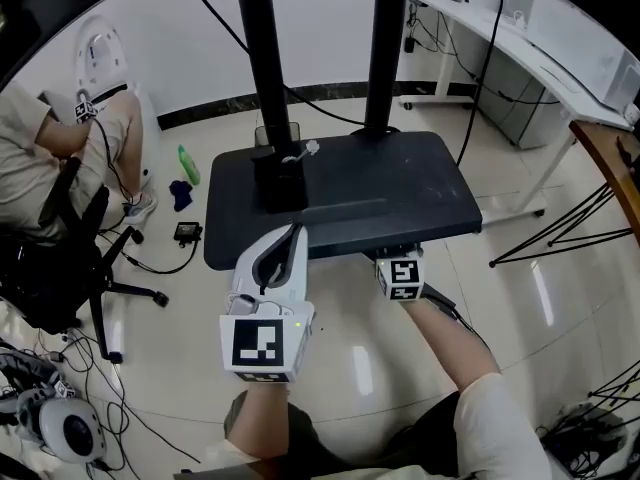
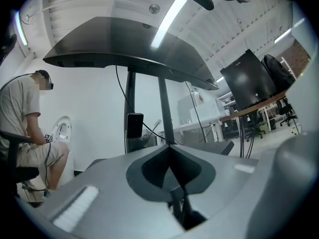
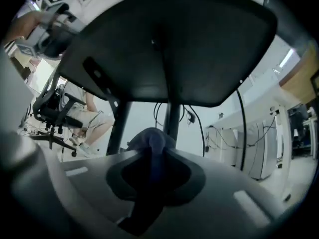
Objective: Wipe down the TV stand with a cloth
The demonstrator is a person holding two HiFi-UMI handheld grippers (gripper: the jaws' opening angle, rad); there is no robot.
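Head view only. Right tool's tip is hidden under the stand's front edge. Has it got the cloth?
Observer: Yes. In the right gripper view, the right tool is shut on a dark blue cloth.
Operator: Left one?
Observer: In its own view the left tool is shut, with nothing between the jaws.
Operator: Is the cloth touching the stand?
Observer: I cannot tell. The stand shows dark from underneath, above the cloth.
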